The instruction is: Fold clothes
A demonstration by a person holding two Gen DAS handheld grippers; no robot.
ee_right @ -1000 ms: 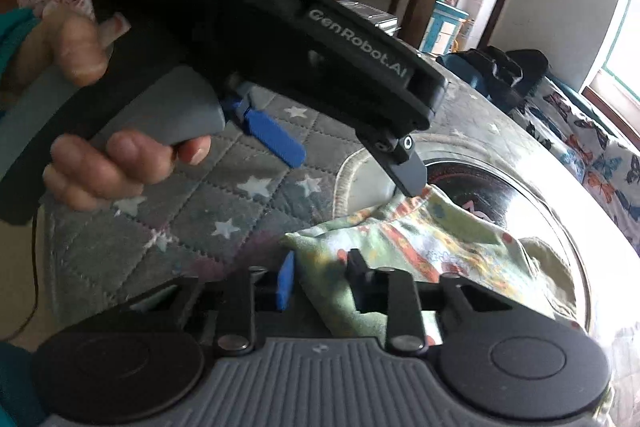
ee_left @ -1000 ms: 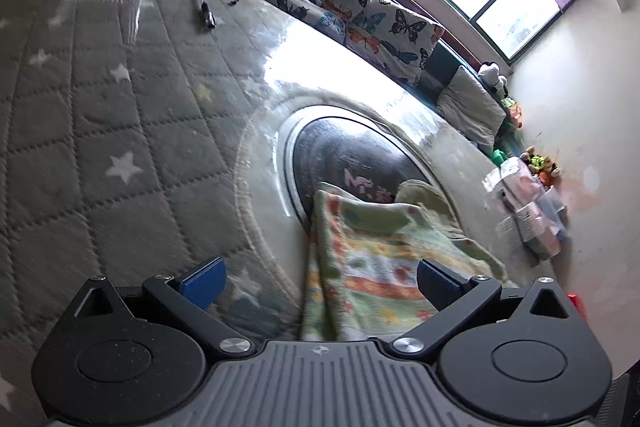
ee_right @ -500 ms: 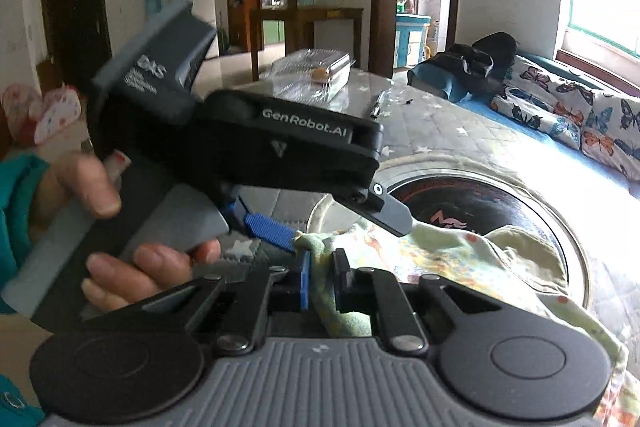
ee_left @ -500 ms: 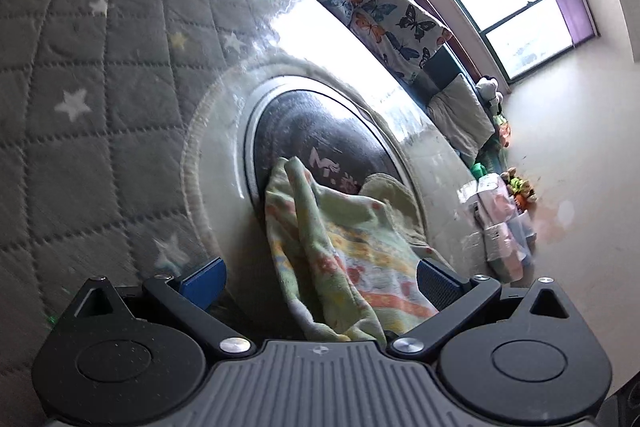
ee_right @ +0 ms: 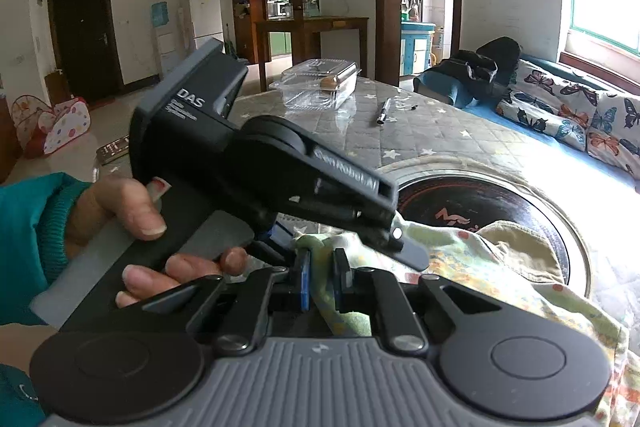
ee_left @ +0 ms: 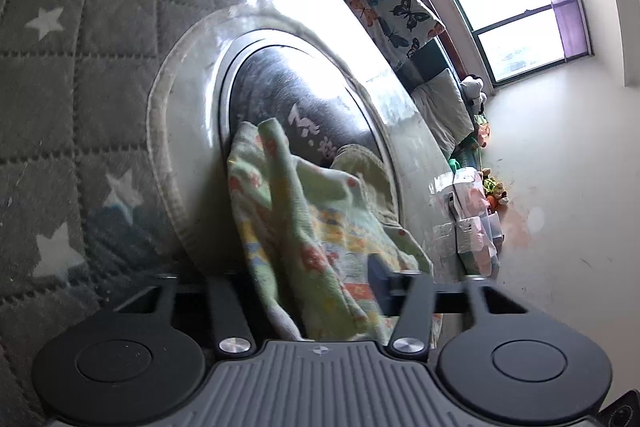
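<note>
A green cloth with an orange and yellow flower print (ee_left: 312,227) lies bunched on the round black glass disc (ee_left: 300,87) set in the table. My left gripper (ee_left: 316,279) is closing its jaws around a raised fold of it, and the cloth fills the gap from pad to pad. My right gripper (ee_right: 322,275) is shut on the cloth's (ee_right: 480,267) near corner, which stands up pinched between the blue pads. In the right wrist view the left gripper (ee_right: 400,243), held in a person's hand (ee_right: 140,207), sits just behind that corner.
The grey quilted star-print table cover (ee_left: 60,67) spreads out to the left. At the far end stand a clear plastic box (ee_right: 320,83) and a pen (ee_right: 383,111). A sofa with butterfly cushions (ee_right: 580,123) runs along the right, under the window.
The left gripper's jaws went from wide apart to narrowed around the cloth fold, and it sank closer to the cloth. The right gripper pinched the corner and lifted it slightly.
</note>
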